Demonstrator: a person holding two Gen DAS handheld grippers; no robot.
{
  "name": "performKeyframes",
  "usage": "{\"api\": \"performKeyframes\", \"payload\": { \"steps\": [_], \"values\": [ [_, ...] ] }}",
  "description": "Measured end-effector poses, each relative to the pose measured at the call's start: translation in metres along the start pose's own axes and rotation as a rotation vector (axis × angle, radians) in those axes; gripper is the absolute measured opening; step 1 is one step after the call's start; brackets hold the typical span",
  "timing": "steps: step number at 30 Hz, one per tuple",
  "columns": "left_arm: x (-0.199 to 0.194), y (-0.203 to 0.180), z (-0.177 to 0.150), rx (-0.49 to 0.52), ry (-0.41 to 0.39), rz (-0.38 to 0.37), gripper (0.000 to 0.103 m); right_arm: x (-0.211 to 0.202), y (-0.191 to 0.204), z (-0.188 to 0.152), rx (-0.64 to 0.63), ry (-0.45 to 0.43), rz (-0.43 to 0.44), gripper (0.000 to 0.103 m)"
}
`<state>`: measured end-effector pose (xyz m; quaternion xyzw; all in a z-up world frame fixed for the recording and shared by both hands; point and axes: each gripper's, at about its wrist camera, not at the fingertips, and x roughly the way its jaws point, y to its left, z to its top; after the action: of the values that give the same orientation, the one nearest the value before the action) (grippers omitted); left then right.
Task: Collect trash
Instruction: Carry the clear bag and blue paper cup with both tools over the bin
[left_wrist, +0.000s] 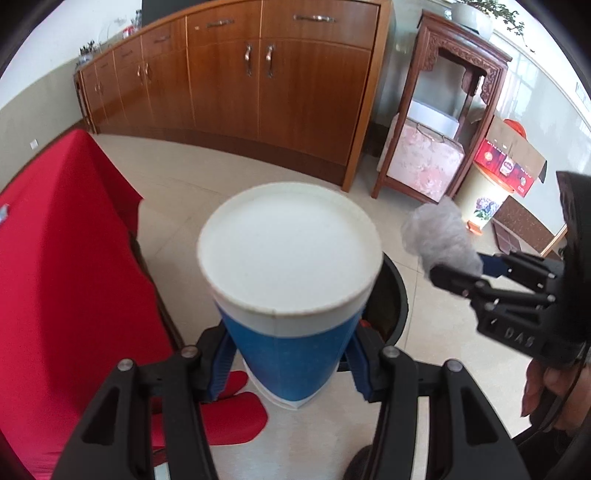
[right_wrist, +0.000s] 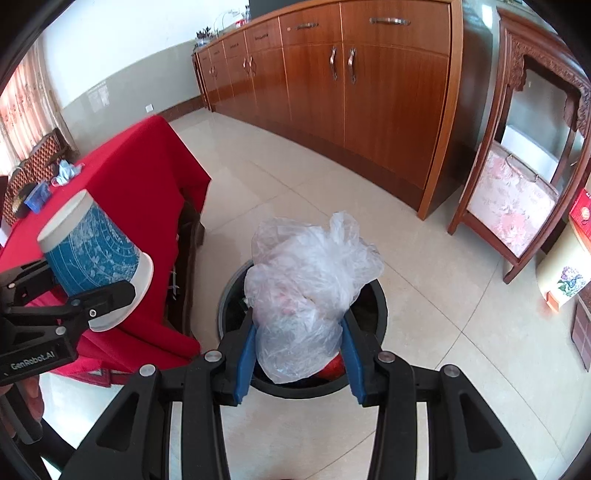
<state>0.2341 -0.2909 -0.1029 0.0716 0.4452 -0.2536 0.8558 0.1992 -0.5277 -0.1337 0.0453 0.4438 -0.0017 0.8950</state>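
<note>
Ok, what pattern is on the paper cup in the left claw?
Blue with fine white flowers and lines, white rim and base. The paper cup shows it best in the right wrist view.

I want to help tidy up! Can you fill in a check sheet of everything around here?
Surface: beige tiled floor.
Job's things: paper cup, crumpled plastic bag, black bin below the bag.
Clutter: small items on the red-covered table.
Grippers: left hand-held gripper shut on the cup; right hand-held gripper shut on the bag.
Cables: nothing seen.
Surroundings: wooden cabinets, carved stand.
</note>
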Motion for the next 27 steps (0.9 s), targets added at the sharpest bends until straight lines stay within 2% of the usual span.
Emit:
{"api": "performKeyframes", "payload": {
  "steps": [11, 19, 22, 23, 24, 25, 26, 27],
  "values": [
    [0.067, -0.017, 0.003, 0.004, 0.11, -0.041, 0.054, 0.068, -0.024, -0.014, -0.077, 0.126, 0.042, 0.044],
    [0.112, -0.025, -0.007, 0.02, 0.201, -0.047, 0.056, 0.112, -0.03, -0.028, -0.192, 0.205, 0.075, 0.044],
    [0.123, -0.028, -0.005, 0.023, 0.215, -0.069, 0.067, 0.127, -0.025, -0.034, -0.259, 0.235, 0.069, 0.045],
    [0.126, -0.027, -0.005, 0.019, 0.223, -0.079, 0.074, 0.131, -0.022, -0.036, -0.297, 0.238, 0.061, 0.05],
    [0.135, -0.026, -0.006, 0.003, 0.263, -0.103, 0.084, 0.136, -0.019, -0.041, -0.35, 0.227, 0.017, 0.07],
    [0.138, -0.025, -0.008, 0.004, 0.278, -0.102, 0.087, 0.14, -0.018, -0.044, -0.374, 0.217, -0.027, 0.082],
    [0.14, -0.025, -0.008, 0.017, 0.275, -0.085, 0.098, 0.14, -0.019, -0.048, -0.392, 0.198, -0.055, 0.092],
    [0.136, -0.026, -0.009, 0.038, 0.25, -0.045, 0.103, 0.138, -0.02, -0.05, -0.393, 0.193, -0.046, 0.093]
  ]
}}
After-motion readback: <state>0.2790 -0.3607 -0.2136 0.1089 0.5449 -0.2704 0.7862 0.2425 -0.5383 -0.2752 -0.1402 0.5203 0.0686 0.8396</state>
